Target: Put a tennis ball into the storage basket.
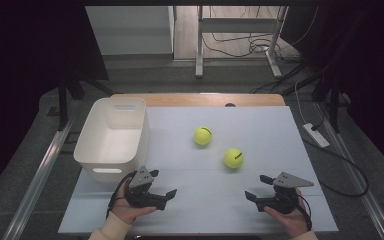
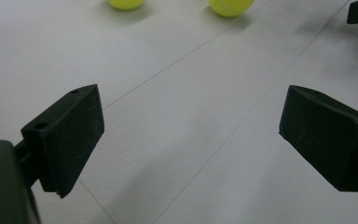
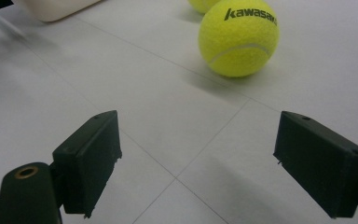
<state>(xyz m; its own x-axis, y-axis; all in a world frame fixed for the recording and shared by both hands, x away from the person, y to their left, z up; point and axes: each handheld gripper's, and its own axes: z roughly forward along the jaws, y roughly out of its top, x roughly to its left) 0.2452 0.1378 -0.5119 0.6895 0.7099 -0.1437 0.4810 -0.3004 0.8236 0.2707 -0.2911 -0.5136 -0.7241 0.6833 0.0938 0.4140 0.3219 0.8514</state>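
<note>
Both grippers, left (image 1: 166, 196) and right (image 1: 254, 192), rest low on the table (image 1: 275, 135) with jaws spread wide and nothing between them; beyond sit the white bin (image 1: 111, 137), then two tennis balls, the nearer ball (image 1: 233, 158) ahead-left of the right gripper, closer to it than the left

Cream sleeves; black claws (image 1: 169, 195) with grey triangular plates.
</note>
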